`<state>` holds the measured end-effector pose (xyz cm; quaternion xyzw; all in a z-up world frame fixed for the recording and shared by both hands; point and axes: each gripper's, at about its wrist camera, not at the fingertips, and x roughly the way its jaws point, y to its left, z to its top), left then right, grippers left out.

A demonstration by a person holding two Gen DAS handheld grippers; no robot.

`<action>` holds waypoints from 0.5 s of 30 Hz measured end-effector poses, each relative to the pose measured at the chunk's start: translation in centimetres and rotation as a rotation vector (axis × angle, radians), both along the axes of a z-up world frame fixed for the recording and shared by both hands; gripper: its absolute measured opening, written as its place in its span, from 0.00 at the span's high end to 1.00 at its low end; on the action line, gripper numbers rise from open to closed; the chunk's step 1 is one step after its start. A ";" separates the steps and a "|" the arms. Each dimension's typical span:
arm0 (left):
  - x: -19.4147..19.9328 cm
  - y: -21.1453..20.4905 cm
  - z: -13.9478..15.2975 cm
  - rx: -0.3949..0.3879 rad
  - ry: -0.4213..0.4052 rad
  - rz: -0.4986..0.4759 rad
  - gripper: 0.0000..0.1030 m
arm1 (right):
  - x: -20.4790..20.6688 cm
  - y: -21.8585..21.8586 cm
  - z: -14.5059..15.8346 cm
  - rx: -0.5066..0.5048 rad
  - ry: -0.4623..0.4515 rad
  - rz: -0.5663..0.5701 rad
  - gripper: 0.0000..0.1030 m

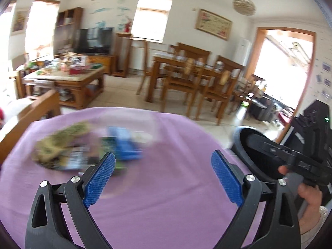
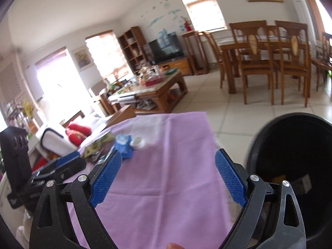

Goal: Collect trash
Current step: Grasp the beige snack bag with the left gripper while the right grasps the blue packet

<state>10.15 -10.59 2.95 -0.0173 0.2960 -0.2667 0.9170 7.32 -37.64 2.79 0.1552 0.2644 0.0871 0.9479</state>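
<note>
Left tool point(image 1: 162, 178): black plastic arms with silver rivets, blue cross-hatched pads; jaws spread wide, nothing held between them. It is seen above the lilac cloth.

Right tool point(image 2: 168, 176): same build; jaws likewise spread wide and empty, cloth beneath. In the left wrist view its black body is seen at the right edge, gripped by a hand point(image 1: 309, 195) that is partly cut off by the frame.

Counter point(image 2: 166, 186): covered with a lilac cloth, matte, with faint fold creases; near edge hidden behind the tools.

Trash, grouped at the far left part of the counter:
- blue packet point(image 2: 124, 145), soft and crumpled, partly hidden behind the left pad of the right tool;
- white cap point(image 2: 137, 142), small and round, just beside the blue packet;
- green-and-yellow wrapper point(image 2: 97, 145), printed, flat; lettering cannot be read;
- olive fibrous clump point(image 1: 60, 143), heavily blurred; material cannot be told.

Bin point(image 2: 290, 166): black, round, smooth-rimmed, standing on the tiled floor just beside the counter's right side. The interior is dark; a yellowish scrap and a grey boxy item are dimly made out inside. The rim is cut off at the right.
</note>
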 end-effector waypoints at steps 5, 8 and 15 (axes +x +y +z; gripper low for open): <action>5.9 5.4 -1.0 0.117 0.025 0.072 0.11 | 5.4 7.1 -0.3 -0.057 0.058 0.090 0.33; 9.3 6.2 -1.8 0.214 0.024 0.064 0.11 | 8.7 10.4 -0.6 -0.077 0.090 0.125 0.33; 14.4 5.4 -4.8 0.348 0.101 -0.038 0.40 | 15.4 16.3 -2.6 -0.150 0.194 0.174 0.52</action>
